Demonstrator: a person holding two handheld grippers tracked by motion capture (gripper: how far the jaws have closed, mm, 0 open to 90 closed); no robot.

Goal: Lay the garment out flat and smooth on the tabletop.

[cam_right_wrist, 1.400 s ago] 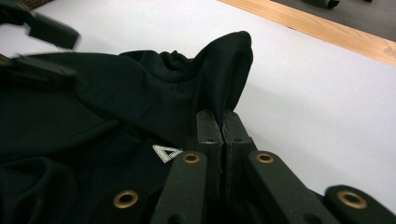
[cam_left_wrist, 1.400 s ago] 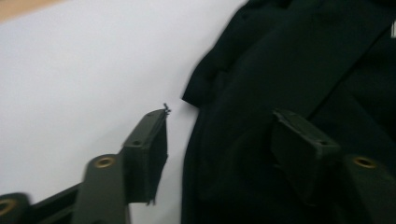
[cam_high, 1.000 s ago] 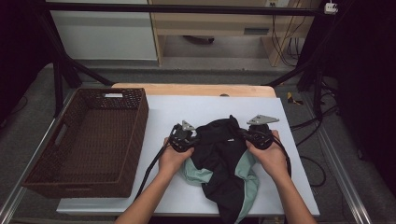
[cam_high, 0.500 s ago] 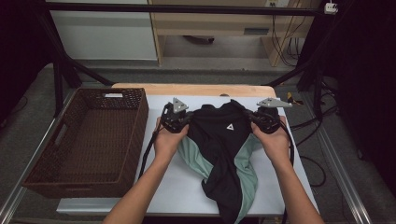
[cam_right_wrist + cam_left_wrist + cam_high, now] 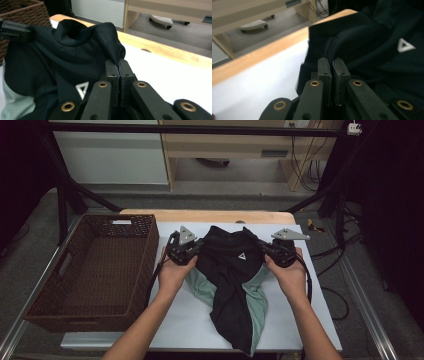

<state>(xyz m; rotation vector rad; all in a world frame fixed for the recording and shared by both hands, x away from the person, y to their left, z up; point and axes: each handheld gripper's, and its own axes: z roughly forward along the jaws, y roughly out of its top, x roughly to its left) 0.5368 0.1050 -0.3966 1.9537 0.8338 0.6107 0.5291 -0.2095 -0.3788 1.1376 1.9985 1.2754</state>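
- Far left on my table (image 5: 320,285) I see the wicker basket (image 5: 90,275), clear of the garment.
- My left gripper (image 5: 192,251) has its jaws pressed together on the left shoulder of the black and green shirt (image 5: 235,280).
- The shirt hangs between both grippers over the white tabletop, hem trailing toward me.
- My right gripper (image 5: 266,249) pinches the right shoulder fabric, jaws clamped tight.

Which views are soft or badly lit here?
High view: even light on the white table, dark edges at both sides, black shirt loses fold detail. Left gripper view: near jaws sharp, floor behind soft, table glares white. Right gripper view: shirt logo crisp, basket and background blurred.
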